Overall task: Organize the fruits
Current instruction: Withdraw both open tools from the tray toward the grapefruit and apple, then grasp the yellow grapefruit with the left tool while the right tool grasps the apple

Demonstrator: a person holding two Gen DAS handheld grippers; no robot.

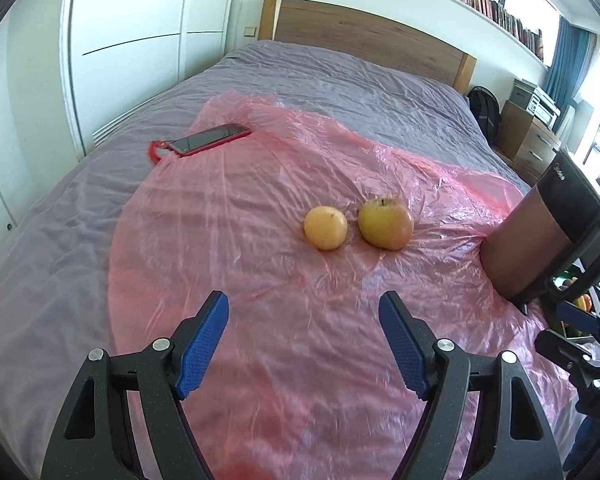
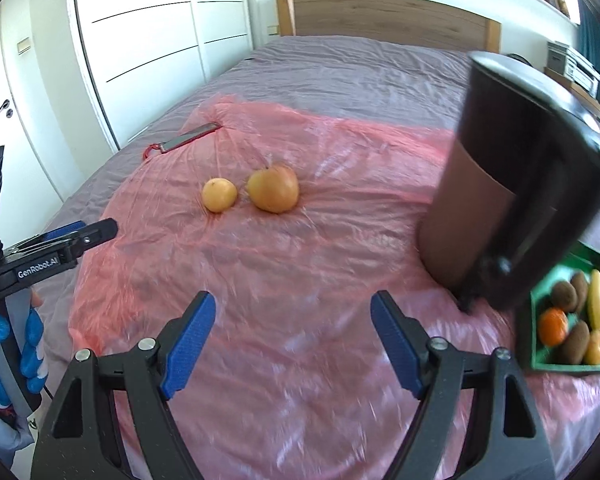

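Fruit first, from the left wrist: an orange (image 1: 325, 227) and an apple (image 1: 385, 222) sit just beside each other on the pink plastic sheet (image 1: 228, 216), ahead of my left gripper (image 1: 303, 344), whose jaws are spread and empty. I'd centre on one fruit before closing, so the other isn't nudged.

From the right wrist, my right gripper (image 2: 292, 344) is likewise spread, holding nothing. A green tray (image 2: 560, 366) of fruit lies behind the dark jug (image 2: 500, 208), so I'd carry around that.

I hold the left gripper (image 1: 303, 344) level, jaws spread wide with nothing between the blue pads (image 1: 202, 346). The right gripper (image 2: 291, 342) matches: jaws wide apart, nothing held. My blue-gloved left hand (image 2: 30, 354) grips the left handle.
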